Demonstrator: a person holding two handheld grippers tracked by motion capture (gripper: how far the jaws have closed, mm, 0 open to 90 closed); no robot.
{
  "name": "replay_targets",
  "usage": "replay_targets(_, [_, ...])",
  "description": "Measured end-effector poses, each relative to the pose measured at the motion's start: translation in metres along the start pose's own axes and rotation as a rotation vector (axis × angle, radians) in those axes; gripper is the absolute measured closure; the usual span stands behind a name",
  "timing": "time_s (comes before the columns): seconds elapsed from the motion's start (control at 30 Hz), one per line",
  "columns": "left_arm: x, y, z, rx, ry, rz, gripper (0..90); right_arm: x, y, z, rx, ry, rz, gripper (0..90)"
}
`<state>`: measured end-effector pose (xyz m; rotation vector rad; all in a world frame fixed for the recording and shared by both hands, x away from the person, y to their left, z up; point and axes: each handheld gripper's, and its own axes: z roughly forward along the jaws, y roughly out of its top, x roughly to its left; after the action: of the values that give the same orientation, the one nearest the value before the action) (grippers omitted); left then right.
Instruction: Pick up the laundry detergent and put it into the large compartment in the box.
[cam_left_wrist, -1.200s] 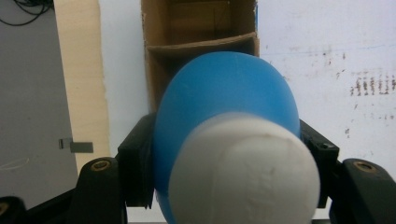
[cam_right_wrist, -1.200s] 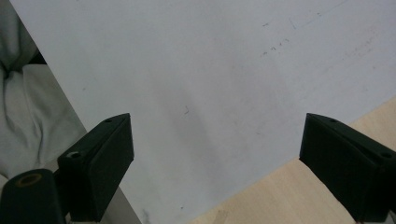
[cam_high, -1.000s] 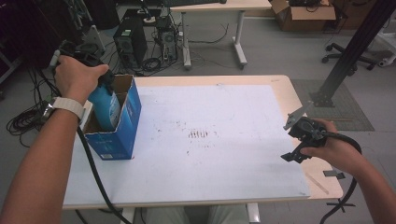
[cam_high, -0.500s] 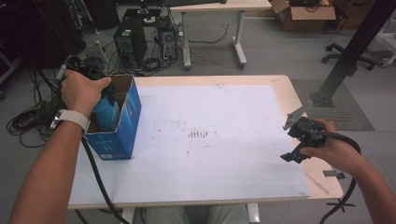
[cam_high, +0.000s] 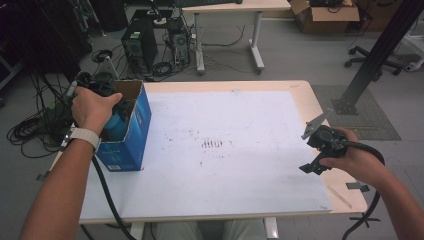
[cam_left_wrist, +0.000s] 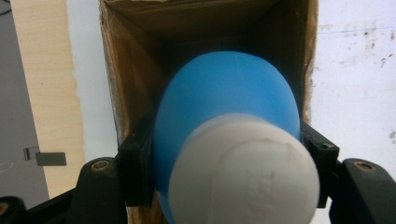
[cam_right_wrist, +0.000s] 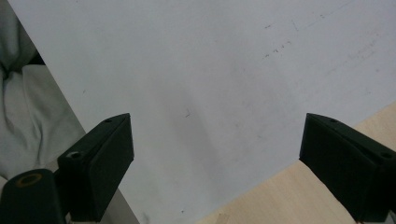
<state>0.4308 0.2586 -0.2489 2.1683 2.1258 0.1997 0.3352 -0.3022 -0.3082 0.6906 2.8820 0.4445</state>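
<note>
A blue bottle with a white cap (cam_left_wrist: 229, 140) sits between the jaws of my left gripper (cam_left_wrist: 224, 158), which is shut on its body. The bottle (cam_high: 116, 124) hangs over the open top of a blue cardboard box (cam_high: 131, 131) at the table's left edge, partly inside it and mostly hidden by the hand in the high view. The box's brown inner walls (cam_left_wrist: 135, 74) surround the bottle. My right gripper (cam_high: 314, 150) hovers low over the table's right side, jaws wide open with nothing between them (cam_right_wrist: 215, 158).
A white sheet (cam_high: 225, 145) with faint ink marks covers most of the wooden table (cam_high: 305, 95). Behind the table are computer towers (cam_high: 140, 42), cables, another desk and a cardboard box. A black post base (cam_high: 350, 102) stands at the right.
My left hand has shifted slightly back and up with the bottle at the box's mouth. The right gripper has hardly moved.
</note>
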Motion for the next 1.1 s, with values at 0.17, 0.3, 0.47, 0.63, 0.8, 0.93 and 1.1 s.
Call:
replay_targets(0.17, [0.001,-0.002,0.008,0.007,0.000,0.000,37.1,0.000,0.000,0.000,-0.001,0.002,-0.001,9.9])
replay_targets(0.3, [0.001,-0.003,0.014,0.008,0.002,0.000,37.1,0.001,0.000,0.001,0.001,0.002,0.001,9.9])
replay_targets(0.47, [0.001,-0.004,0.021,0.009,0.006,0.005,37.1,0.001,-0.001,0.001,-0.003,0.004,0.002,9.9])
replay_targets(0.63, [0.001,-0.005,0.027,0.013,0.007,0.007,37.1,0.000,-0.001,0.002,-0.001,0.005,0.004,9.9])
replay_targets(0.8, [0.000,-0.004,0.028,0.011,0.008,0.012,37.0,0.000,-0.002,0.003,0.001,0.006,0.007,9.9])
replay_targets(0.93, [0.000,-0.004,0.028,0.010,0.008,0.017,37.0,0.000,-0.001,0.003,-0.001,0.007,0.003,9.9])
replay_targets(1.1, [0.001,-0.004,0.029,0.008,0.001,0.021,36.7,0.000,-0.002,0.004,-0.003,0.007,0.001,9.9])
